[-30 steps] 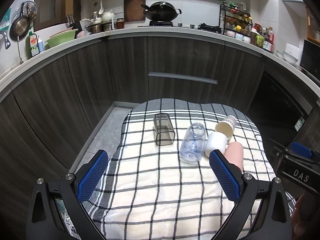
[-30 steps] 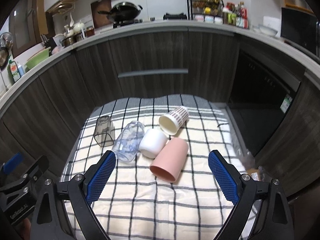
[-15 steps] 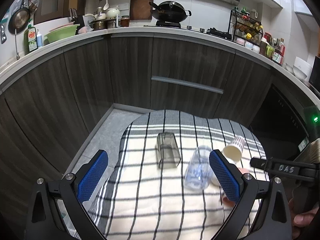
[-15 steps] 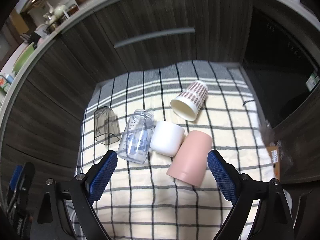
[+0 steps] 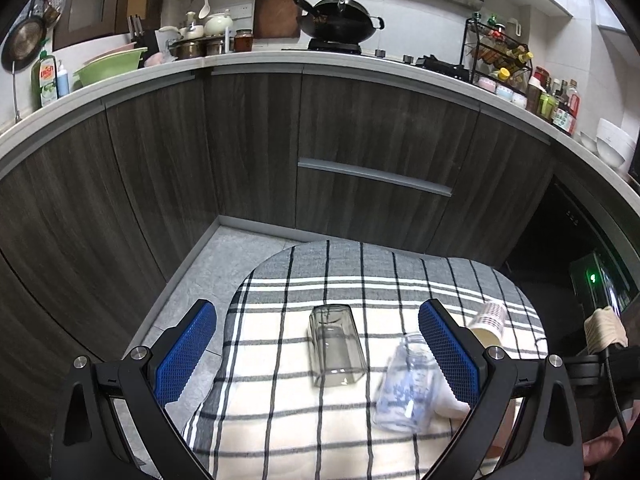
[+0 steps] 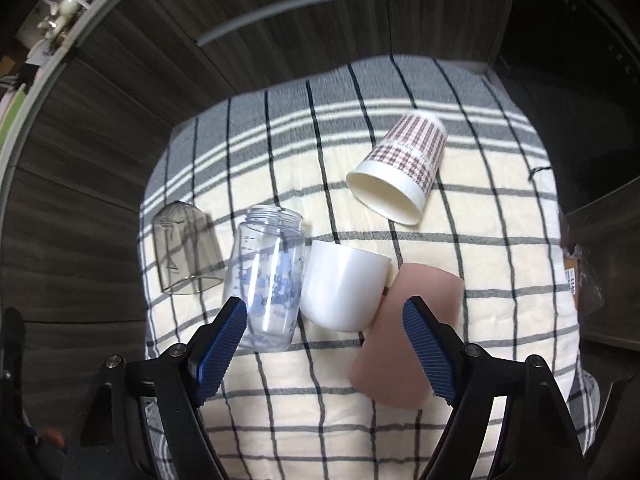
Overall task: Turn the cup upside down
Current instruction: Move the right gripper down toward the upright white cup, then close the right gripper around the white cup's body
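Several cups lie on their sides on a checked cloth (image 6: 500, 216): a smoky glass (image 6: 186, 254), a clear bottle-like cup with blue print (image 6: 268, 272), a white cup (image 6: 342, 284), a pink cup (image 6: 400, 332) and a plaid paper cup (image 6: 400, 170). My right gripper (image 6: 326, 340) is open, just above the white cup's base, its fingers flanking the white cup between the clear cup and the pink cup. My left gripper (image 5: 316, 354) is open and empty, with the smoky glass (image 5: 336, 346) between its fingers and further away. The clear cup (image 5: 404, 388) lies by its right finger.
Dark wood kitchen cabinets (image 5: 360, 152) curve behind the cloth-covered table. A dark oven front (image 5: 560, 240) stands at the right. The floor (image 5: 208, 264) shows beyond the table's left edge. The counter (image 5: 280, 60) holds pots and bottles far away.
My right gripper has dropped and moved forward close over the white and pink cups. My left gripper has drawn back and tilted up, so the cups sit lower in its view.
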Demonstrator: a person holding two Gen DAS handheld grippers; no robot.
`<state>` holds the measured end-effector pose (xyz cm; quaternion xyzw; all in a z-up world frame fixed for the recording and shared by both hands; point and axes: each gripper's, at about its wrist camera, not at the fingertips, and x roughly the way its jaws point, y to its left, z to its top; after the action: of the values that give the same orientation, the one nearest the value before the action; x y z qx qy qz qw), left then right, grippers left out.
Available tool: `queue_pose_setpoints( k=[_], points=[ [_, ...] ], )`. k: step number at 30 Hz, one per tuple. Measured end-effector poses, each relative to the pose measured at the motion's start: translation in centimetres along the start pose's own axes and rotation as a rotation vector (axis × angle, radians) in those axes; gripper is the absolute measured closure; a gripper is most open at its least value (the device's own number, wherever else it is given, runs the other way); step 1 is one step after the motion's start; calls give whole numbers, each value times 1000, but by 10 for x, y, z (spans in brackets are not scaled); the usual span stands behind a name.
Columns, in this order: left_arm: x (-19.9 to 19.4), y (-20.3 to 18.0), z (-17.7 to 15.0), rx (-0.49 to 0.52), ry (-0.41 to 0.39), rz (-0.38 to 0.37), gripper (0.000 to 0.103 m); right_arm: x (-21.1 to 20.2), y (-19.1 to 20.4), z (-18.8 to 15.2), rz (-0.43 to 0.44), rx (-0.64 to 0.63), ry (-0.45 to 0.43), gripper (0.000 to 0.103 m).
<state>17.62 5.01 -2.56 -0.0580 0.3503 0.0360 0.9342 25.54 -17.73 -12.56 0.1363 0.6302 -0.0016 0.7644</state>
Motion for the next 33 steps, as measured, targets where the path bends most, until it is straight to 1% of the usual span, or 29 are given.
queue_pose_setpoints(
  k=[6, 13, 14, 17, 21, 23, 26, 33],
  points=[
    [27, 5, -2, -21, 25, -7, 0, 30, 0, 13, -31, 24, 77, 26],
    [40, 13, -5, -49, 40, -15, 0, 54, 1, 21, -58, 53, 133, 27],
    [41, 15, -4, -55, 40, -16, 0, 57, 2, 22, -62, 56, 137, 28],
    [43, 20, -4, -79, 39, -21, 0, 65, 1, 24, -86, 68, 150, 29],
    [44, 21, -4, -85, 42, -25, 0, 70, 0, 28, -104, 69, 152, 29],
    [45, 19, -4, -85, 43, -26, 0, 78, 2, 30, -113, 77, 171, 29],
    [45, 20, -5, -87, 43, -29, 0, 87, 2, 30, -128, 76, 197, 33],
    [45, 21, -9, -92, 56, -30, 0, 92, 5, 34, -127, 43, 194, 34]
  ],
)
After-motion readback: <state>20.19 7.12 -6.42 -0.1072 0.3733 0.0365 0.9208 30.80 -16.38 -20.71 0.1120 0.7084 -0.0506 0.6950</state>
